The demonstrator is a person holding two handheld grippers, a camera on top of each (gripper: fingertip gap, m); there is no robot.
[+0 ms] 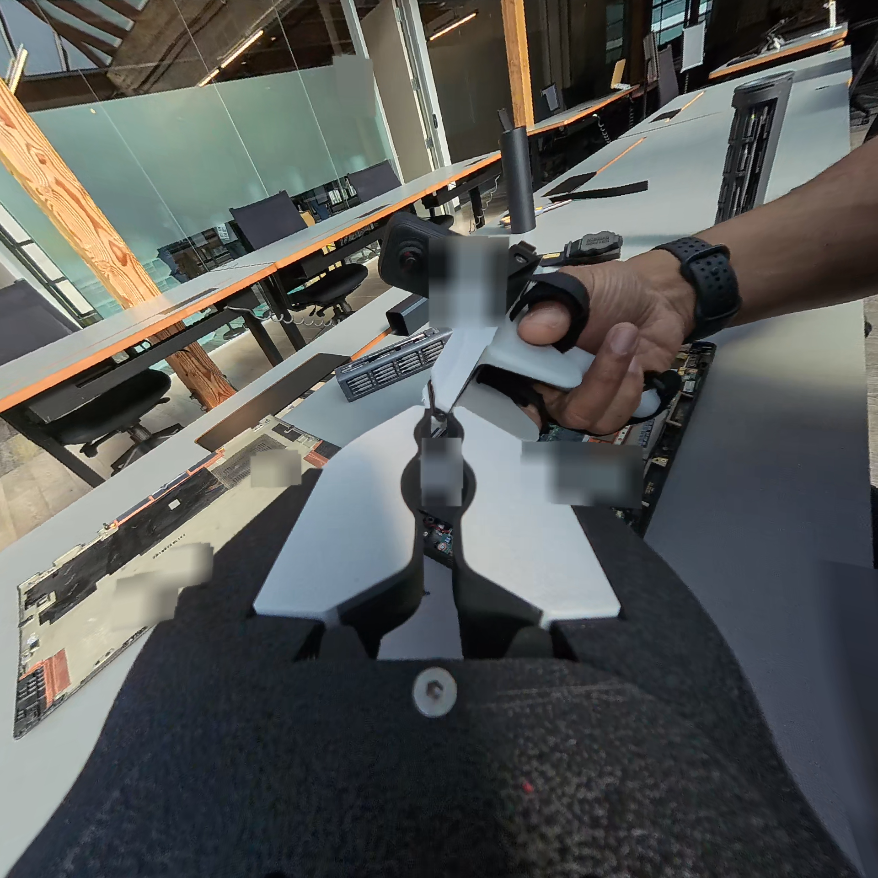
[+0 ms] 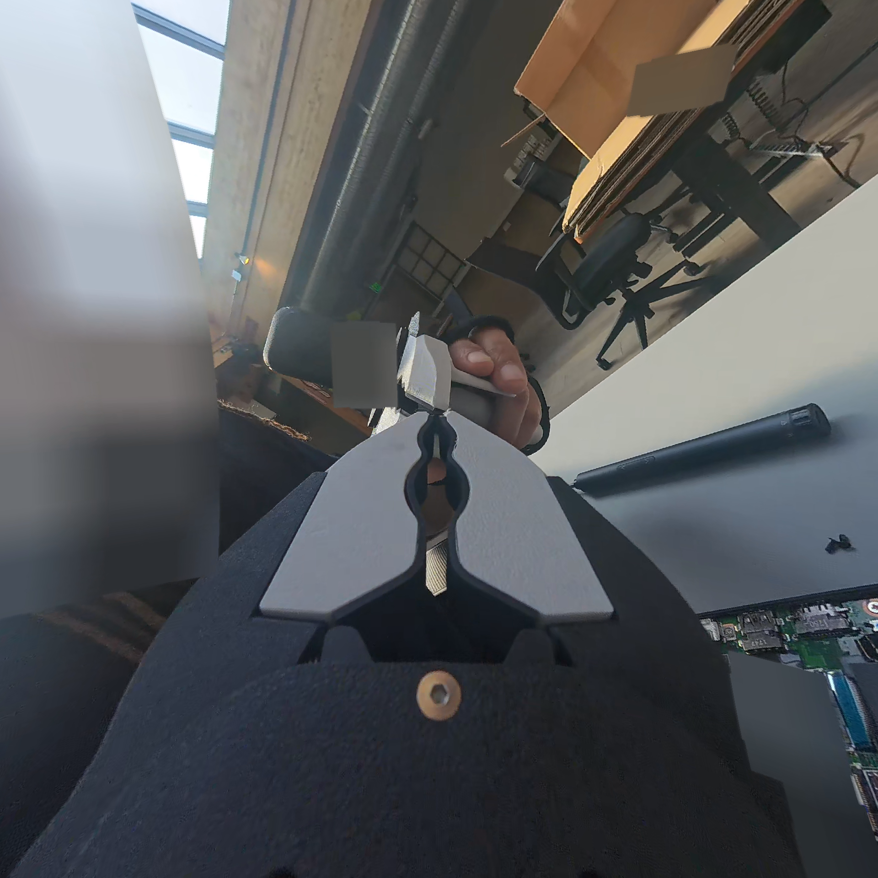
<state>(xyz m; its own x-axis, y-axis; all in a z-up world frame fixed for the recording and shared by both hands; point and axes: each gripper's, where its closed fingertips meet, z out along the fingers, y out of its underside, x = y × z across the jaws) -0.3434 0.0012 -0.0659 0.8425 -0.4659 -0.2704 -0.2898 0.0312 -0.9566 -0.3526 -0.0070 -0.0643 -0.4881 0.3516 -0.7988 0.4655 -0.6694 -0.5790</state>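
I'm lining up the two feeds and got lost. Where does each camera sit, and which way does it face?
Left wrist view: sits on the left gripper, facing across the grey table toward the right gripper and its hand; an opened laptop lies beneath, its bottom cover at left.

Right wrist view: sits on the right gripper, rolled sideways, facing the left gripper and its hand; a black screwdriver lies on the table.

Shared: both grippers meet tip to tip on a small part, over the same table and laptop.
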